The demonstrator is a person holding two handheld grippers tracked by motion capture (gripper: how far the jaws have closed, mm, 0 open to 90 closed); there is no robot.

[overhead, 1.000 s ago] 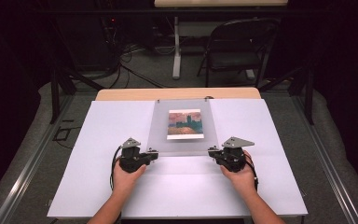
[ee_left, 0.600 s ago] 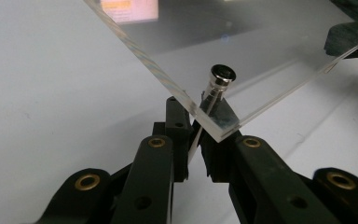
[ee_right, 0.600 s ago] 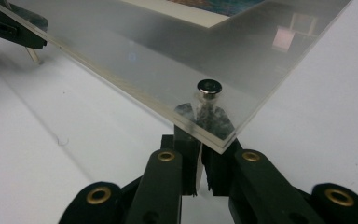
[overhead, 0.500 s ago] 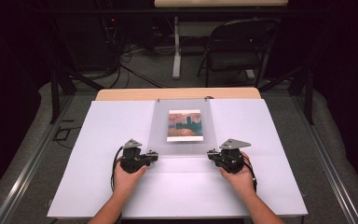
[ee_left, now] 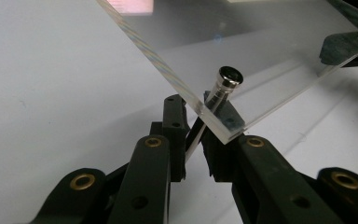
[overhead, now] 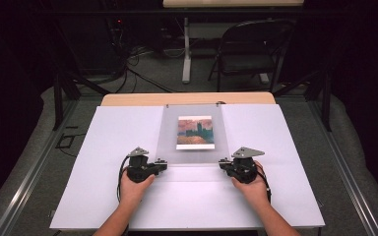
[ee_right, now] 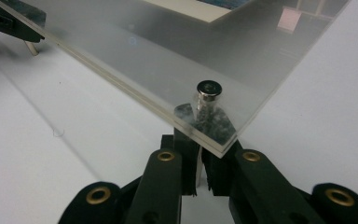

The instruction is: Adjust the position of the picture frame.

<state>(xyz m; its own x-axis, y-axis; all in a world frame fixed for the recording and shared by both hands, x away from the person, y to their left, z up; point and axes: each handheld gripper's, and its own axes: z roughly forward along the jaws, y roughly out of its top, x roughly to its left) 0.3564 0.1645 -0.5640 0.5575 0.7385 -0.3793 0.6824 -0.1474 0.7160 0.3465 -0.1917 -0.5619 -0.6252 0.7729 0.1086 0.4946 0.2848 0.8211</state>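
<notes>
Left gripper (ee_left: pixel 193 112): the jaws stand nearly closed around the shaft of a capped metal pin (ee_left: pixel 223 81). The pin passes on a slant through the near-left corner of the clear acrylic panel (ee_left: pixel 261 56), with its cap above the panel's top face. The pads appear to touch the shaft, but how firmly they press cannot be told.

Right gripper (ee_right: pixel 198 140): the jaws are clenched just under the near-right corner on the shaft of a second pin (ee_right: pixel 209 91), which stands upright.

In both gripper views the near edge of the panel sits clear of the white sheet (overhead: pixel 103 147). In the high view the panel lies at mid-table, its far edge near the bare wooden strip, with the print (overhead: pixel 195 132) under its centre.

Compared with a second ago, both grippers sit slightly nearer the person, while the panel and print keep their place.

Judgement: the corner fasteners are being worked, probably drawn out or seated. The slanted left pin suggests that corner is the looser one, and it may bind in its hole unless it is straightened first.
</notes>
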